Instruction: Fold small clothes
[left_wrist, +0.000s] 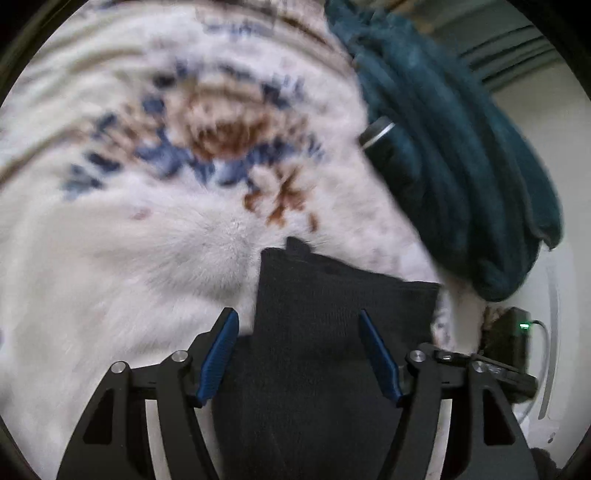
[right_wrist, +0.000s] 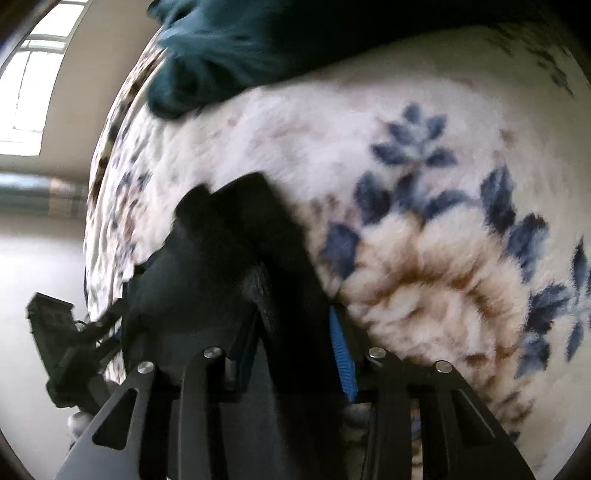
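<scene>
A small black garment (left_wrist: 332, 317) lies folded on the white floral fleece blanket (left_wrist: 129, 240). My left gripper (left_wrist: 299, 317) is open, its blue-padded jaws spread on either side of the garment's near part. In the right wrist view the same black garment (right_wrist: 236, 258) fills the space between the jaws of my right gripper (right_wrist: 295, 325). The jaws stand apart with cloth between them; the left pad is mostly hidden by the cloth, so a grip cannot be judged.
A bunched dark teal blanket (left_wrist: 461, 166) lies at the far right of the bed, with a black cylindrical object (left_wrist: 376, 134) at its edge. A black device with a green light (left_wrist: 517, 328) sits past the bed's right edge. The teal blanket (right_wrist: 229, 48) and a window (right_wrist: 33, 74) show in the right view.
</scene>
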